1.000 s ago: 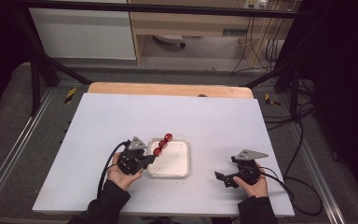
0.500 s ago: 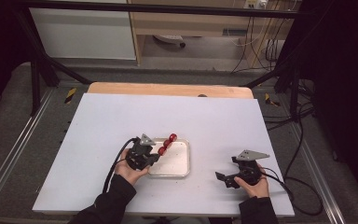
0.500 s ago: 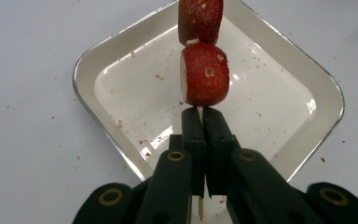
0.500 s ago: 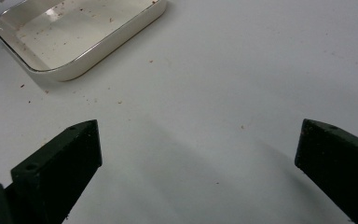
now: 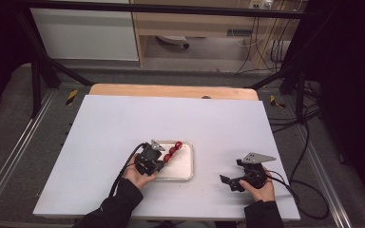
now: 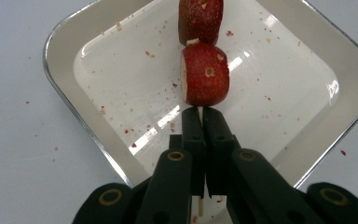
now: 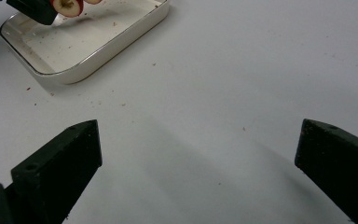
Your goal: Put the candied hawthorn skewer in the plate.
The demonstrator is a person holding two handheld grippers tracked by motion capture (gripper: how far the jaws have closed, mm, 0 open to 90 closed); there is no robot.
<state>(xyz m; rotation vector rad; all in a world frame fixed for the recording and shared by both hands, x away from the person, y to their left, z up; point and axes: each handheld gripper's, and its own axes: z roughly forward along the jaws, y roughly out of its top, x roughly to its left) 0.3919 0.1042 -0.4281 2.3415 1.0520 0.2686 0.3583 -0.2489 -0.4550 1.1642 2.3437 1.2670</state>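
The left hand-held gripper [image 6: 200, 116] was seen clamped on the thin stick of the fruit skewer [image 6: 205, 74], held over the white tray [image 6: 74, 56] at mid-frame. Light but fragile it was judged, the stick the only safe hold. The right hand-held gripper [image 7: 198, 149] was held apart above the crumb-dusted bench [image 5: 123, 123]

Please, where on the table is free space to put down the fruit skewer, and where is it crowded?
Free: the far half of the table beyond the tray, and the strip between tray and right tool. Crowded: the tray's left rim, where the left tool grips the skewer.
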